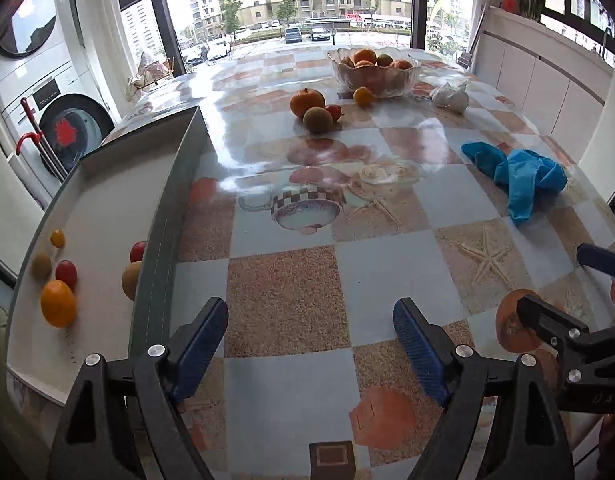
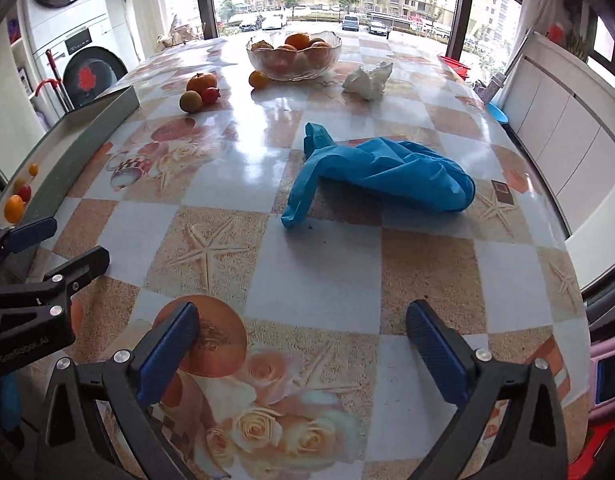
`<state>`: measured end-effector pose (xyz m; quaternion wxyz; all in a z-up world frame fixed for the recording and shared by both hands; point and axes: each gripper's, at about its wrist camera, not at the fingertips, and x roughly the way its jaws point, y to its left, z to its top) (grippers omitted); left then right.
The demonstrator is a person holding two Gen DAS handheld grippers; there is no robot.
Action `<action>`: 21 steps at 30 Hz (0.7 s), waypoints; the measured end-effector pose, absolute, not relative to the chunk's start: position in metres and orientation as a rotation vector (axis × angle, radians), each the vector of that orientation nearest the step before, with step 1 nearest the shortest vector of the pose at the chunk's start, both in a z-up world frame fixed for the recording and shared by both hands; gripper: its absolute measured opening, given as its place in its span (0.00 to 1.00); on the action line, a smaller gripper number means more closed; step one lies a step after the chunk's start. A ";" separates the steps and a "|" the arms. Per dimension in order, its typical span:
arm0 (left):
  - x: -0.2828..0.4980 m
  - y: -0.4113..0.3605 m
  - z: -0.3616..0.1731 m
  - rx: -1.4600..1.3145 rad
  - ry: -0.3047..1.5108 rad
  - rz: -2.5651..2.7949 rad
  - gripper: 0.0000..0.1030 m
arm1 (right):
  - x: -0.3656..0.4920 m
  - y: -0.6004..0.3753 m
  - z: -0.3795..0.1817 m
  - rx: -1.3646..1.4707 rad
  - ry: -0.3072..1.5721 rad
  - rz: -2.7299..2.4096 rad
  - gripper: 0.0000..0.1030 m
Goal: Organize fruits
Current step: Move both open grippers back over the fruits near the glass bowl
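Both grippers empty over the patterned table

We hold the left gripper (image 1: 309, 344) and right gripper (image 2: 301, 346) with fingers wide, gripping nothing. Several fruits lie in the tray (image 1: 163, 216) at left; an orange (image 1: 307, 102) and others sit far ahead near the glass bowl (image 1: 373, 70).

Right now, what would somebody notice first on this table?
Probably the crumpled blue gloves in the middle of the patterned table. Then the glass bowl of oranges at the far end, with loose fruit beside it, and small fruits in the tray on the left.
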<state>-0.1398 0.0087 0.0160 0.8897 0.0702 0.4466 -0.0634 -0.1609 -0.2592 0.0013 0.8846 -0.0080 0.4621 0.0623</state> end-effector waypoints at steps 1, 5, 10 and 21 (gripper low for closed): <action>-0.139 0.010 0.015 0.142 0.925 -0.128 0.88 | -0.165 -0.260 0.000 -0.015 0.935 0.130 1.00; -0.143 0.016 0.010 0.133 0.891 -0.116 1.00 | -0.168 -0.261 0.000 -0.018 0.908 0.134 1.00; -0.144 0.016 0.008 0.129 0.884 -0.111 1.00 | -0.170 -0.259 0.001 -0.020 0.899 0.136 1.00; -0.143 0.016 0.008 0.130 0.882 -0.109 1.00 | -0.170 -0.259 0.001 -0.020 0.896 0.137 1.00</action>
